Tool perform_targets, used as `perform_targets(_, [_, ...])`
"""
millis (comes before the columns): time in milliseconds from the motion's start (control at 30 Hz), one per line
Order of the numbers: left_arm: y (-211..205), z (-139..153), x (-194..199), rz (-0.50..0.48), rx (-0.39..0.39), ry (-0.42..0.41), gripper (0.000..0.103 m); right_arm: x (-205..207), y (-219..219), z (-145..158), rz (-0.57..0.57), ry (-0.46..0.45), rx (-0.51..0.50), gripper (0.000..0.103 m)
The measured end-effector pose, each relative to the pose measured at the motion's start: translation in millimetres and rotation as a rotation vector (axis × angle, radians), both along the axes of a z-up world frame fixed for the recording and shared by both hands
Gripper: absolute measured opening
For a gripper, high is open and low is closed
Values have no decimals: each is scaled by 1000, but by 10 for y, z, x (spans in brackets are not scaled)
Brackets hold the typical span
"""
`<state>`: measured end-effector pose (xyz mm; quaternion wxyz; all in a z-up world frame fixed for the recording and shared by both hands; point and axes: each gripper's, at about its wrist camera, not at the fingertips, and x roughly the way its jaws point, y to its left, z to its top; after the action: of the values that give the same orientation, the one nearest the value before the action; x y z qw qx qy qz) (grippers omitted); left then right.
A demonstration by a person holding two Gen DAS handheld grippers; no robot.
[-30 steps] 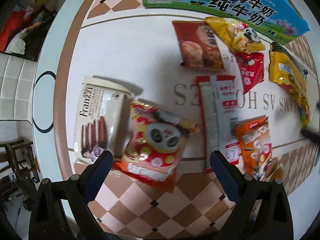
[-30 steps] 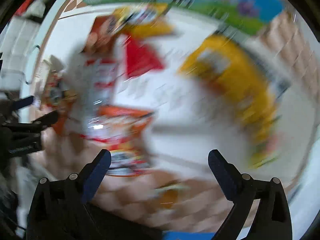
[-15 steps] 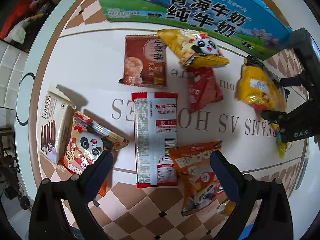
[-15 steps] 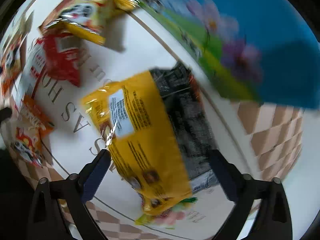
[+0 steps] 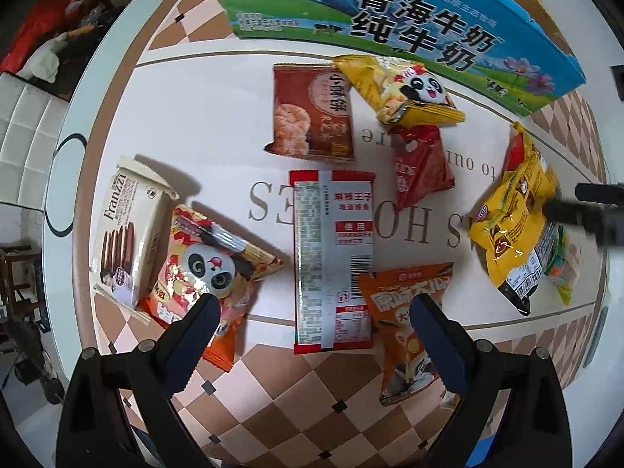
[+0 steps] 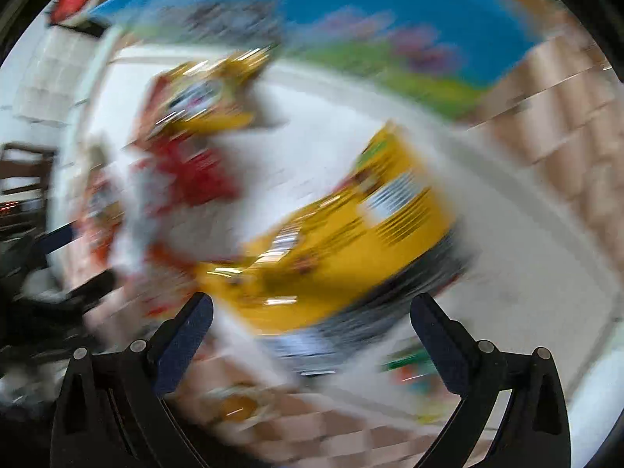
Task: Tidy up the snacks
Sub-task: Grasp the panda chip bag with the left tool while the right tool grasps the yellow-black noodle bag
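So the yellow bag (image 5: 511, 214) sits by the table's (image 5: 218, 148) right edge, long axis running toward the milk box (image 5: 409, 27) at the back edge. Our right gripper (image 6: 312, 327) is way closer, fingers spread wide and empty, bag straight ahead between them (that view's super blurry). Left gripper (image 5: 312, 323) is spread too, hovering over the white packet (image 5: 333, 257) near the front edge, holding nothing

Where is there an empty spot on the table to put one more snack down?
The biggest bare patch lies left of the brown-red cracker packet, above the Franzzi box. A smaller one sits between the dark red packet and the yellow bag. The near middle, around the long red-and-white packet, is crowded.
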<state>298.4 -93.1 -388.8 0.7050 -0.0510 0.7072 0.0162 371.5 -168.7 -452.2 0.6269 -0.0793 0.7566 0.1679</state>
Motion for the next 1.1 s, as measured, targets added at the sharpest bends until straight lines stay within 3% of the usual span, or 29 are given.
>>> perform_targets(67, [19, 24, -27, 6, 1, -1, 100, 168, -268, -151, -178, 69, -9, 103])
perform_targets(167, [191, 18, -30, 27, 0, 3, 100, 206, -558, -358, -473, 208, 91, 103])
perform_targets(233, [323, 1, -48, 59, -12, 18, 100, 168, -668, -439, -632, 239, 130, 103])
perform_targets(333, [531, -17, -37, 108, -20, 32, 100, 163, -702, -511, -757, 235, 70, 103])
perform_targets(500, [898, 8, 7, 158, -18, 42, 100, 238, -562, -532, -710, 187, -61, 103])
perform_targets(667, [1222, -53, 6, 131, -32, 63, 100, 133, -297, -440, -431, 135, -137, 95])
perform_targets(800, [1236, -170, 0, 60, -17, 88, 100, -96, 1, -411, -239, 162, -158, 94])
perform_targets(900, [1155, -302, 9, -13, 24, 111, 100, -156, 27, -360, -222, 185, -137, 95])
perform_targets(1033, [1026, -524, -22, -81, 58, 149, 99, -66, -153, -218, -303, 180, -86, 99])
perform_targets(1100, [977, -590, -3, -106, 81, 156, 90, -109, -208, -193, -339, 186, -77, 99])
